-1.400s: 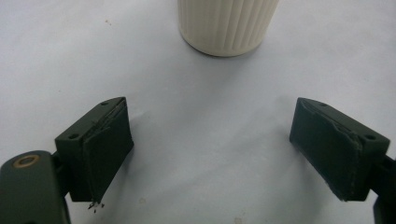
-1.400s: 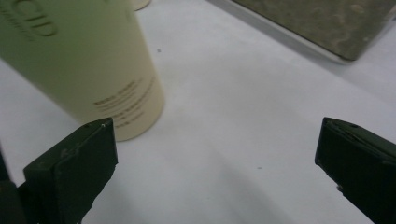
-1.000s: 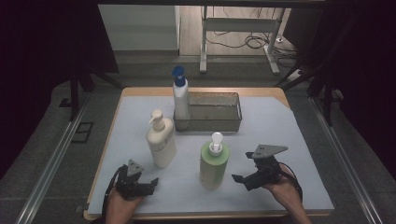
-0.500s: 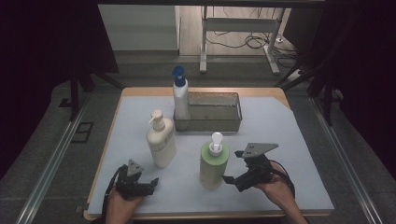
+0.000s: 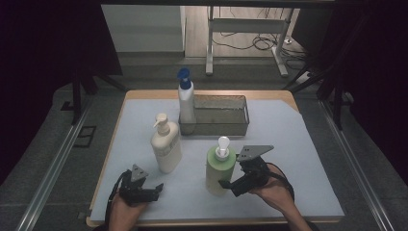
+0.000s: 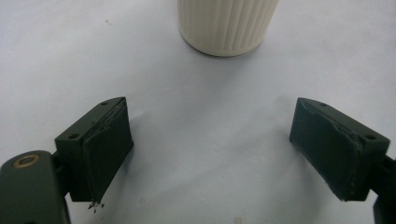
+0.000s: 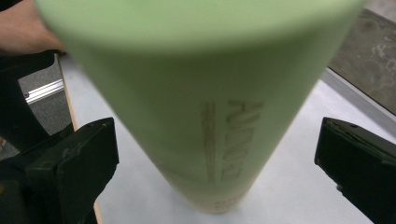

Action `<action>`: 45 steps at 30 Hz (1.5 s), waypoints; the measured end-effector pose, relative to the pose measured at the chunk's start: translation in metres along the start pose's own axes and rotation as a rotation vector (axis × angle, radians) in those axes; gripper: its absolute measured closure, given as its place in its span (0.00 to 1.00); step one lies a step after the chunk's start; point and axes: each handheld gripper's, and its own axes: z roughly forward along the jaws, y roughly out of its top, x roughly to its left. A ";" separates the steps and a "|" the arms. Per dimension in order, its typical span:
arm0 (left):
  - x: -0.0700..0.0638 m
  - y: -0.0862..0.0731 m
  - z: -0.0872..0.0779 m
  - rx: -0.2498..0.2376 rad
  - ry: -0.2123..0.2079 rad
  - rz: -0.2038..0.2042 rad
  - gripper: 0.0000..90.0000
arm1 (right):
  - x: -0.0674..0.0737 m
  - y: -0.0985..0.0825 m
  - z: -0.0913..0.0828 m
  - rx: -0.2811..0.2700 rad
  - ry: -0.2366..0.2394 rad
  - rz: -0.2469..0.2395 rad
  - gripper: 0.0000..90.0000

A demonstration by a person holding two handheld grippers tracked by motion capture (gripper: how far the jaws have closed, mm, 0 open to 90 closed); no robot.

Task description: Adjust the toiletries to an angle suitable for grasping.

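Note:
A green bottle (image 5: 220,168) with a white pump stands at the table's front centre. My right gripper (image 5: 231,183) is right beside it on its right, open. In the right gripper view the green bottle (image 7: 201,107) stands close between the two spread jaws of that gripper (image 7: 219,149), with a gap on both sides. A cream pump bottle (image 5: 166,147) stands to the left. My left gripper (image 5: 151,188) rests open near the front edge. In the left gripper view that gripper (image 6: 210,140) holds nothing, and the cream bottle's ribbed base (image 6: 227,25) lies ahead of it.
A wire mesh basket (image 5: 226,126) stands at the back centre of the white mat. A white spray bottle (image 5: 186,98) with a blue top is at its left end. A table's wooden edge (image 5: 202,224) runs along the front.
My right gripper has moved left up to the green bottle, so the bottle now stands between its jaws. The left gripper has stayed where it was.

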 end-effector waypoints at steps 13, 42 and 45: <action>0.000 0.000 0.000 0.000 0.000 0.000 0.14 | 0.008 0.011 0.017 -0.009 -0.026 -0.010 0.05; 0.000 0.000 0.000 -0.001 -0.001 -0.002 0.14 | 0.010 0.029 0.004 0.014 -0.102 -0.001 0.14; 0.000 0.000 0.000 0.000 -0.001 -0.003 0.14 | 0.008 0.033 0.003 0.008 -0.112 0.005 0.14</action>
